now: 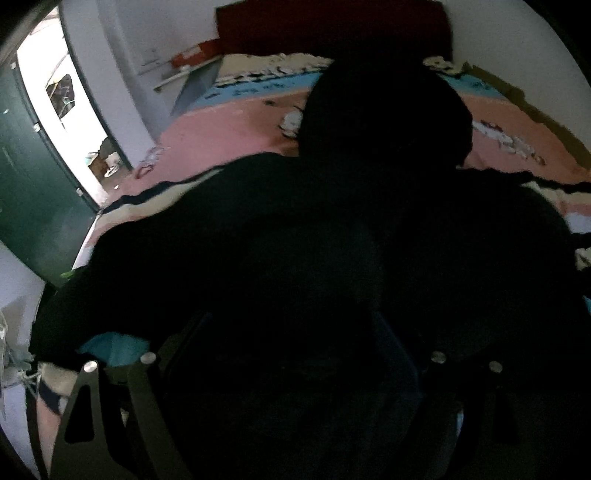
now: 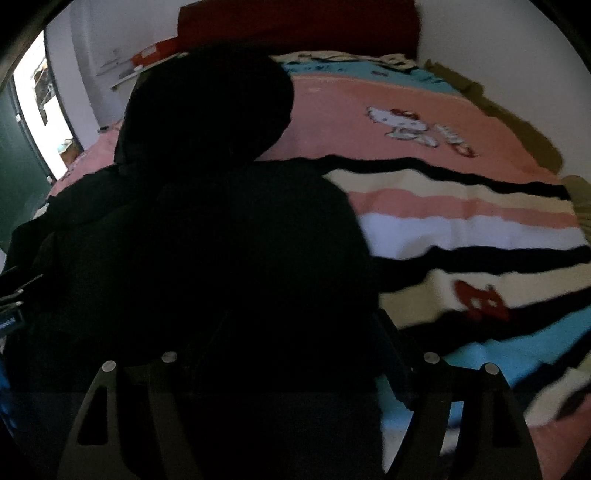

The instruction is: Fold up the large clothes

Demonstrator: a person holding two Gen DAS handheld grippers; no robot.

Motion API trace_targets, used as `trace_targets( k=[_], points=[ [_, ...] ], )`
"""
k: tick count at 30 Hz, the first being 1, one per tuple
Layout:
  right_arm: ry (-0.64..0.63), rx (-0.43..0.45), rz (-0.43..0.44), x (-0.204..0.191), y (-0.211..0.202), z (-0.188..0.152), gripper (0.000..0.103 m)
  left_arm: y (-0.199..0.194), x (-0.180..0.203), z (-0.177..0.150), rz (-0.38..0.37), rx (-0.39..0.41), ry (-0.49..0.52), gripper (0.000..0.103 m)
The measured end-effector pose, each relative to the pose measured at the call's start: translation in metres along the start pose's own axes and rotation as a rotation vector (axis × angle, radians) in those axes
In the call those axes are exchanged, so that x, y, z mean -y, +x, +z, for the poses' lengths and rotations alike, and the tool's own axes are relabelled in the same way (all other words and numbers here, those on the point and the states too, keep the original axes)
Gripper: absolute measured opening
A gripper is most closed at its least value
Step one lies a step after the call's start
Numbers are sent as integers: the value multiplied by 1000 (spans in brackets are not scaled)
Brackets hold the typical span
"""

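- Far left, both views: open doorway (image 1: 62, 107), bright outside, w/ dark green door (image 1: 33, 192) swung beside it.
- Bed fills the rest: pink blanket (image 2: 332, 122) w/ cartoon cat print (image 2: 402, 122), blue band near dark red headboard (image 2: 295, 26), and black/cream/pink/white stripes toward the near end.
- Black garment (image 1: 280, 229), hooded, lies spread on blanket; hood (image 1: 384, 110) points toward headboard, body runs back toward both cameras. In right wrist view it covers the left half of the bed, striped part bare to its right.
- Left gripper (image 1: 291, 369): finger frames visible at bottom, tips lost in black fabric; too dark, can't tell if spread or pinching cloth.
- Right gripper (image 2: 295, 369): fingers set well apart, left one over garment's near edge, right one over blue stripe; whether pads press the fabric can't be told.
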State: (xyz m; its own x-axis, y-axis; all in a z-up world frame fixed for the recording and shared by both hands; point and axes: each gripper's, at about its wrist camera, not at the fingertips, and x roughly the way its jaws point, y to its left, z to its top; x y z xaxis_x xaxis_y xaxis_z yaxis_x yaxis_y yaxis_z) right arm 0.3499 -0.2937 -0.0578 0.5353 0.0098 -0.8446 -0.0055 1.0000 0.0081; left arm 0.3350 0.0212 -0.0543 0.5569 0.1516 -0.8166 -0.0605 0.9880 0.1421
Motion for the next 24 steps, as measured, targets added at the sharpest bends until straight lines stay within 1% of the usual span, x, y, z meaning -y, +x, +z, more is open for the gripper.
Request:
trace_targets(
  k=[6,8,11,13,18,21,24],
  points=[
    [7,76,26,-7,-75,-22,76,-59,-45,-29,-35,17,-49,88],
    [-2,94,32,-14,-99,-32,76,-80,-57,-44,-49,26,-70,88],
    [-12,115,41,-23,-124,-47,76,-107,-88,-69,-96,34,-124,88],
    [-18,125,55,-29,-140,-63,76,-118,-109,-88,-101,30,-156,88],
    [-4,119,63,-33,-158,-98,76,-122,-165,-129,-104,5,-255,88],
    [30,97,58,-28,-161,-113,76,-112,-203,-145,-90,-16,-327,88],
    [45,81,28,-23,-163,-121,76,-96,-236,-155,-77,-29,-391,88]
  ],
)
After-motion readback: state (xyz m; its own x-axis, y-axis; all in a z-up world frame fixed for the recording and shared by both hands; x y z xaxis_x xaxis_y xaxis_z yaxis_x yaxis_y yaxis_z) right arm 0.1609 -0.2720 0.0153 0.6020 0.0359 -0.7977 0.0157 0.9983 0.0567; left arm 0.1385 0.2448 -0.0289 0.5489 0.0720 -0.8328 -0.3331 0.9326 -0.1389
